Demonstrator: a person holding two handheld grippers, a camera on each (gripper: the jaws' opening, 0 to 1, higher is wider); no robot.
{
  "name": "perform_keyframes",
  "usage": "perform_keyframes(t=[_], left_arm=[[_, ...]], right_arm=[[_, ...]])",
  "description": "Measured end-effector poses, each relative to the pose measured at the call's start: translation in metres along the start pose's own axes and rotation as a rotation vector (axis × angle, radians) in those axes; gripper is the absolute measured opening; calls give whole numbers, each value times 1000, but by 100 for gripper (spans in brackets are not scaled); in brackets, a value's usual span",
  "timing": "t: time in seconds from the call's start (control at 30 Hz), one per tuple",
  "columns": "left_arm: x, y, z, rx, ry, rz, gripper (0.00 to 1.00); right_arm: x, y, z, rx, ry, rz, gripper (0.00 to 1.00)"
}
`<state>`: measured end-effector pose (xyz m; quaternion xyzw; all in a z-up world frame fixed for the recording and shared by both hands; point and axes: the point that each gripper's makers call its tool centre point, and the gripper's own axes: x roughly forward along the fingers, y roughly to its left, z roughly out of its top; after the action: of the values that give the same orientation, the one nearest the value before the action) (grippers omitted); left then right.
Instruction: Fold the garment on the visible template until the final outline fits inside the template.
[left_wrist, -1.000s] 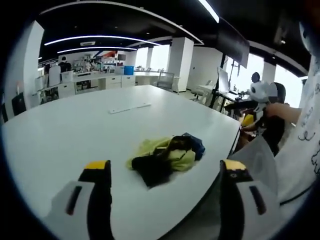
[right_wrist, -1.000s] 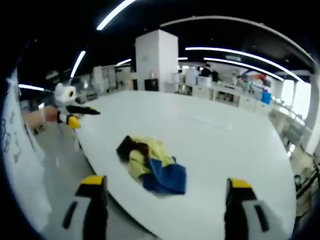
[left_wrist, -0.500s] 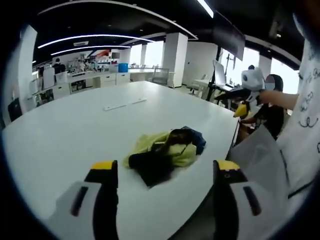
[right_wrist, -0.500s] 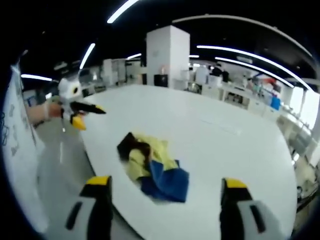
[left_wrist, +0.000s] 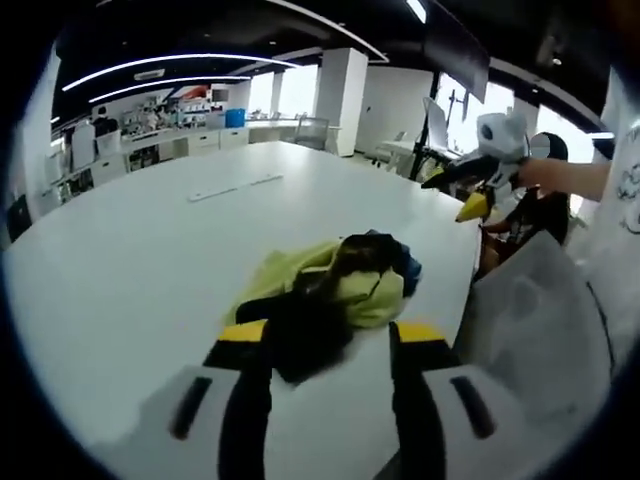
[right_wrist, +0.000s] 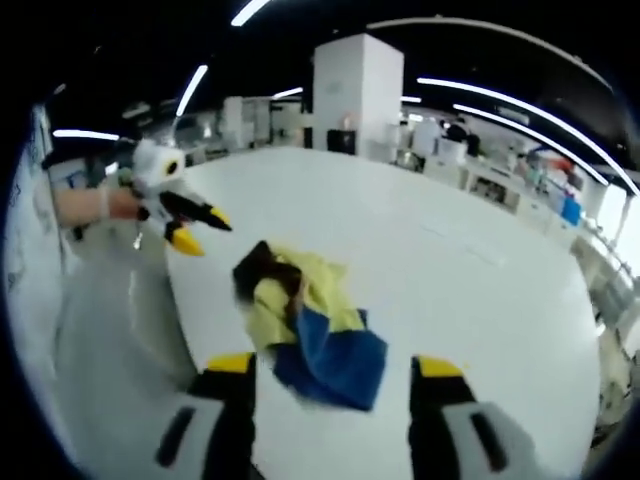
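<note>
A crumpled garment (left_wrist: 335, 285) in yellow, black and blue lies on the white table (left_wrist: 120, 270) near its rounded edge. My left gripper (left_wrist: 332, 335) is open and low over the table, with the garment's black end between its yellow-tipped jaws. In the right gripper view the garment (right_wrist: 305, 310) shows its blue part nearest. My right gripper (right_wrist: 335, 365) is open, its jaws either side of that blue part. A hand holds the right gripper (left_wrist: 470, 190) beyond the garment in the left gripper view. Another holds the left gripper (right_wrist: 185, 220) off the table's edge (right_wrist: 190, 300) in the right gripper view.
A thin white strip (left_wrist: 225, 188) lies further along the table. A person's white clothes (left_wrist: 530, 320) stand close by the table's edge. Beyond the table are a white pillar (right_wrist: 360, 100), desks and chairs (left_wrist: 310, 130).
Both grippers have come closer to the garment, and each pair of jaws stands narrower than before. The garment itself has not shifted on the table.
</note>
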<state>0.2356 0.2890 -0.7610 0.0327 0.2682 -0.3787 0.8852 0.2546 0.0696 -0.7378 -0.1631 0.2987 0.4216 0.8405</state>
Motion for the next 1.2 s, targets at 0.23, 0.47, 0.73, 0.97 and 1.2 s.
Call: perform_keyframes(t=[0.23,0.47,0.73,0.97,1.2], left_arm=[[13,-2,-8,-29,42,-12,32],[31,6,-17,-1,77,23,26],[45,10,-22,-43,86,40,21],[56,14,-30,-66,104,52,18],[64,19,-35,-79,115,68,13]], right_arm=[[25,12,-11,-8,32,54,34],[48,20,-21,-24,61,63,23],[62,18,-21,-28,64,73,17],[69,18,-29,-24,87,71,12],[79,18,-37,-22,101,53,5]])
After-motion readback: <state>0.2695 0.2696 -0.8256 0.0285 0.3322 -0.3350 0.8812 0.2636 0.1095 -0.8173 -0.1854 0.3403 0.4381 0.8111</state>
